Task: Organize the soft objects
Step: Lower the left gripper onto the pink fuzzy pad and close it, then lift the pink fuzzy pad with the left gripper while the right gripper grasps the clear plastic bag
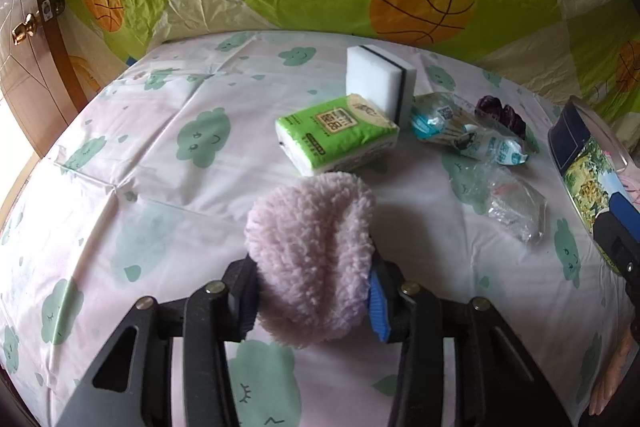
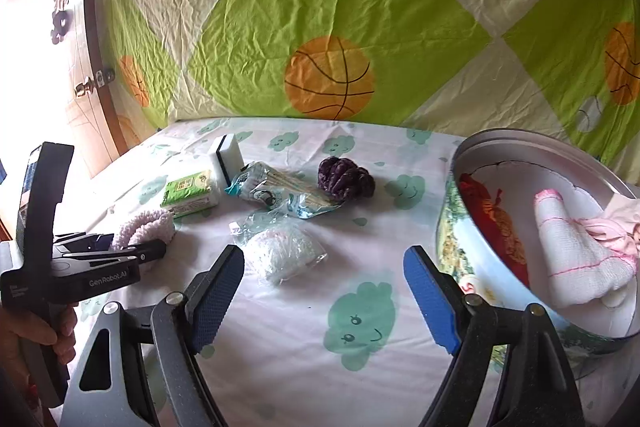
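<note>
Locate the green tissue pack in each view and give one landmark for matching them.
Left wrist view: the green tissue pack lies at centre, just beyond the pink fluffy item that the left hand-held gripper grips.
Right wrist view: the green tissue pack lies at left of centre, behind the left hand-held gripper.
Shared landmark: the white sponge standing upright right behind the pack.

The left gripper (image 1: 314, 301) pinches a fluffy pink cloth (image 1: 310, 251) above the sheet (image 1: 160, 195), just before a green tissue pack (image 1: 338, 133).
</note>
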`<action>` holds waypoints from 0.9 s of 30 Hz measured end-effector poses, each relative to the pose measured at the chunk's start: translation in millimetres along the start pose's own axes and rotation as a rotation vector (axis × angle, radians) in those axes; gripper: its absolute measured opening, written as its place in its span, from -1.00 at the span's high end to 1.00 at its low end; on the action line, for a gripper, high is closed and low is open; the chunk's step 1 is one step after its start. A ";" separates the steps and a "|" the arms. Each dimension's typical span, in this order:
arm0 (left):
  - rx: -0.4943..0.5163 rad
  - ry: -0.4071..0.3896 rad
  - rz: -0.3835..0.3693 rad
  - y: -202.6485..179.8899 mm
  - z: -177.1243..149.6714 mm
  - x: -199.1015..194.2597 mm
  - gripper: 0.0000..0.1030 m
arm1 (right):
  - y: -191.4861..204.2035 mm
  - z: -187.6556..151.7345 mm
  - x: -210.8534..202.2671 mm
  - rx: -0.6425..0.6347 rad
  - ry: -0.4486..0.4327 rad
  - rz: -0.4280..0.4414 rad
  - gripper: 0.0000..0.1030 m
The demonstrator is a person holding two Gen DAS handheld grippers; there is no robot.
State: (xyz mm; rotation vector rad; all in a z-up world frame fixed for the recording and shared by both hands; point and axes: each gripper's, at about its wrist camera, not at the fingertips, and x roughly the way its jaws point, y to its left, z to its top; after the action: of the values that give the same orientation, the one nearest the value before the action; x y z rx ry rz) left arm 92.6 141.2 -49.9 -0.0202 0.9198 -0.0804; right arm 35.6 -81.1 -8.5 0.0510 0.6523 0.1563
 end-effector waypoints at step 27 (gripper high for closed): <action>0.017 -0.005 0.039 -2.4 -0.5 1.8 0.24 | 34.7 9.8 59.4 -0.135 0.218 0.176 0.57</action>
State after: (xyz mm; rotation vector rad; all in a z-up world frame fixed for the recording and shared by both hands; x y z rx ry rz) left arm 93.2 138.7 -51.5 0.0132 0.9140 -0.0515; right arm 83.7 -37.4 -33.0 -0.0400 0.8528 0.3789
